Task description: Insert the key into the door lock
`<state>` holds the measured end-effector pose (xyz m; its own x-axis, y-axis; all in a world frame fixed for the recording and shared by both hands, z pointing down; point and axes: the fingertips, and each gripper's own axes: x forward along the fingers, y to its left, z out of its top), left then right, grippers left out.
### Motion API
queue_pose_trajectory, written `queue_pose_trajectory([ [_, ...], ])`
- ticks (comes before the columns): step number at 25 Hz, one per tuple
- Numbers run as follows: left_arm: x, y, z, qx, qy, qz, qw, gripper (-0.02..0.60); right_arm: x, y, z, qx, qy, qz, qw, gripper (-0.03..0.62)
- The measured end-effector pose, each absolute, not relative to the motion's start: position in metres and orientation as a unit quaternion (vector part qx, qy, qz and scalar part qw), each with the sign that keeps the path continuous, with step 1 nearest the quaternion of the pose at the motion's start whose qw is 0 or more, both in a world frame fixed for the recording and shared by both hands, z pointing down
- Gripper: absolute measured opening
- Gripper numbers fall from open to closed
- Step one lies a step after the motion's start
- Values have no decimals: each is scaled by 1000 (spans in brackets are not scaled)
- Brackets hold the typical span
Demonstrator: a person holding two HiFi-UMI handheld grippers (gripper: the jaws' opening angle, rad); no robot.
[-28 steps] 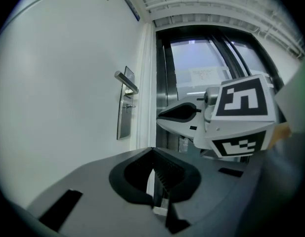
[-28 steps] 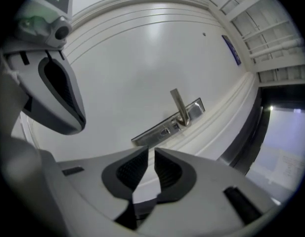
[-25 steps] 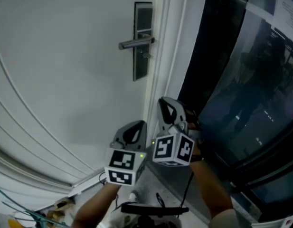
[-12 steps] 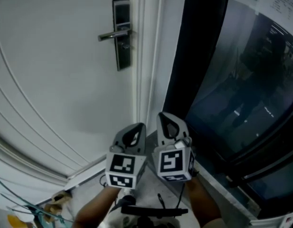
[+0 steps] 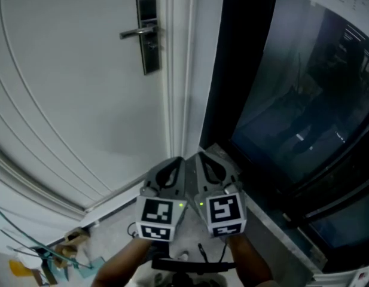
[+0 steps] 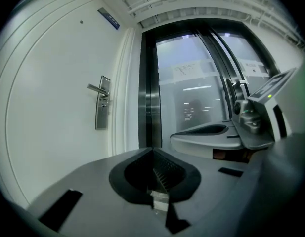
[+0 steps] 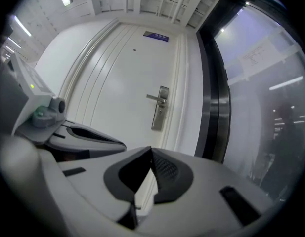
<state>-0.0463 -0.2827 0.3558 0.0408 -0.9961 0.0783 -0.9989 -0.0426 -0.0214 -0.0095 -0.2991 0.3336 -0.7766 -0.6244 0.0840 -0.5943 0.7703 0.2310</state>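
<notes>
The white door [image 5: 70,88] carries a steel lock plate [image 5: 148,33] with a lever handle [image 5: 136,32], at the top of the head view. The plate also shows far off in the left gripper view [image 6: 101,110] and the right gripper view [image 7: 159,113]. Both grippers hang low and side by side, well below the lock. My left gripper [image 5: 177,161] [image 6: 153,151] has its jaws together. My right gripper [image 5: 200,156] [image 7: 151,149] is closed too. I see no key between either pair of jaws. A small piece under the handle is too small to identify.
A white door frame [image 5: 181,70] runs down beside the lock. Right of it stands a dark glass panel [image 5: 292,100] with a metal sill [image 5: 280,232]. Loose clutter lies on the floor at lower left [image 5: 46,256]. A black bar [image 5: 190,262] crosses below the grippers.
Both grippers have dropped lower in the head view and the right one has drawn in next to the left. The lock has slid left and upward in the picture.
</notes>
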Motion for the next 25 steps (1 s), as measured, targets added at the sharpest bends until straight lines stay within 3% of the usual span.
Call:
queue_pose_trajectory([
  [10,-40,-247,354,712,-701,41,20,6,-3,-262,337,313,-949,-19,42,11],
  [25,-76,-212,353,716,-696,45,22,6,-40,-227,336,311,-949,-17,50,11],
])
